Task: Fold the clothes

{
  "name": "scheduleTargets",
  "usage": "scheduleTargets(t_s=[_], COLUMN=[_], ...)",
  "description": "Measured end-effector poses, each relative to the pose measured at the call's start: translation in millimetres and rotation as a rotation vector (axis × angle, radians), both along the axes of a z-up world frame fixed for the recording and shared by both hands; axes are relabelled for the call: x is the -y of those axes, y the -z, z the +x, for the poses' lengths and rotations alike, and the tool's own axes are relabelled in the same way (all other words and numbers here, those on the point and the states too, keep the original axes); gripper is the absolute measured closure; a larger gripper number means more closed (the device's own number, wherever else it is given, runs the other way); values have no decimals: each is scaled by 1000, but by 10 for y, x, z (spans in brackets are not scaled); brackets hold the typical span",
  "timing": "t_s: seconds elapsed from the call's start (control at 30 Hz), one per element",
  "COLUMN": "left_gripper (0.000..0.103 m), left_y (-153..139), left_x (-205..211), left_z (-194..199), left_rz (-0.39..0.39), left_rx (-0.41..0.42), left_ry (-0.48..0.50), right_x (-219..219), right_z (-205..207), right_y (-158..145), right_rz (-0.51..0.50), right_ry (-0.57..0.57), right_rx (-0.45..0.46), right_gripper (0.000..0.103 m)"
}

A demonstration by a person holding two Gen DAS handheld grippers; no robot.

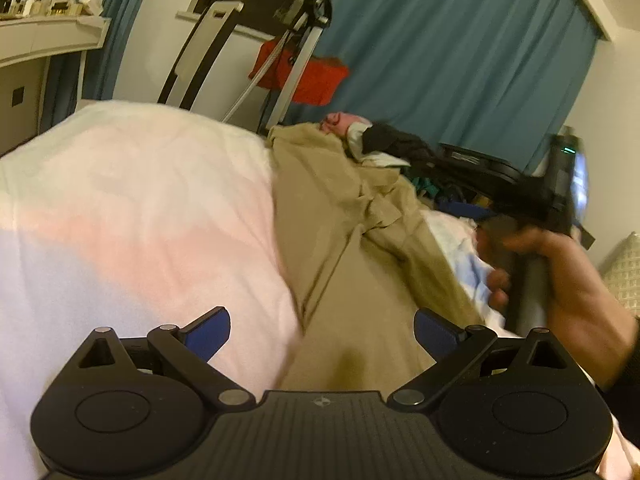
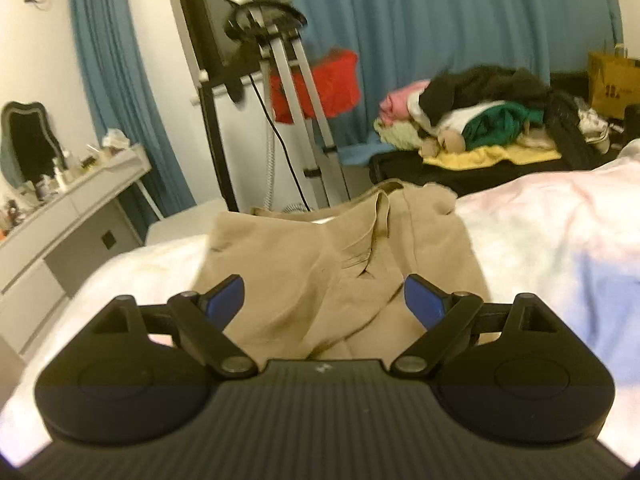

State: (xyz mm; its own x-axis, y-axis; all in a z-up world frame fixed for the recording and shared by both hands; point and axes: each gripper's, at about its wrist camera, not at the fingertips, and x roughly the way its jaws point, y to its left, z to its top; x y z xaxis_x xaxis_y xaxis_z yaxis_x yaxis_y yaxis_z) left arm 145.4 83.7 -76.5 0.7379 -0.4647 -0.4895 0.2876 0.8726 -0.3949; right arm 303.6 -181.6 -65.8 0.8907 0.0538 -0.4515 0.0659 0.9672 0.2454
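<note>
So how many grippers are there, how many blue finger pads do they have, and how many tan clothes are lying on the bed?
Grippers: 2, the left gripper and the right gripper, both open.
Blue pads: 4, two on each gripper.
Tan garment on the bed: 1, between the jaws in both views.
Total: 7.

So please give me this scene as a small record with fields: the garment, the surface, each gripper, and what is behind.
garment: tan cloth garment, crumpled, lying unfolded on the bed
surface: white and pale pink bed cover
left gripper: open, above the garment, holding nothing
right gripper: open, above the garment, holding nothing
hand: a hand grips the right gripper's handle
behind: pile of mixed clothes, blue curtain, red cloth on a metal stand
</note>
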Motion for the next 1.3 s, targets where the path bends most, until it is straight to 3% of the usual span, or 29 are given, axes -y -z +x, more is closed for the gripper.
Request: scheduleTargets(t_s=[0.27, 0.4, 0.57, 0.63, 0.8, 0.93, 0.97, 1.1, 1.23, 1.3], left_gripper=[4, 4, 4, 4, 6, 13, 19, 25, 40, 55], left_y=[-241, -341, -435, -447, -238, -91, -80, -58, -44, -54], left_x=[-1, -144, -398, -522, -742, -778, -774, -716, -641, -608], left_z=[-469, -789, -1103, -1177, -1202, -1242, -1259, -1308, -1346, -1369], left_rz=[4, -55, -137, -166, -234, -182, -177, -111, -26, 7], left_rx=[42, 2, -49, -81, -266, -392, -402, -423, -439, -443], left_ry=[0, -54, -155, -202, -311, -359, -363, -377, -392, -406], right_x=[-99, -134, 55, 138, 343, 463, 484, 545, 603, 639], right_z=[-1210, -1827, -2327, -2415, -2620, -2628, -2627, -2595, -2616, -2629], right_y=[-406, -478, -339, -247, -30, 42, 64, 156, 201, 221], right_rz=[-12, -34, 76, 121, 234, 296, 304, 324, 355, 378], right_ry=[-15, -45, -23, 11, 94, 124, 129, 142, 180, 191], right_rx=[28, 20, 6, -22, -88, -97, -101, -121, -137, -140], right_gripper=[15, 15, 15, 15, 15, 15, 15, 15, 15, 15])
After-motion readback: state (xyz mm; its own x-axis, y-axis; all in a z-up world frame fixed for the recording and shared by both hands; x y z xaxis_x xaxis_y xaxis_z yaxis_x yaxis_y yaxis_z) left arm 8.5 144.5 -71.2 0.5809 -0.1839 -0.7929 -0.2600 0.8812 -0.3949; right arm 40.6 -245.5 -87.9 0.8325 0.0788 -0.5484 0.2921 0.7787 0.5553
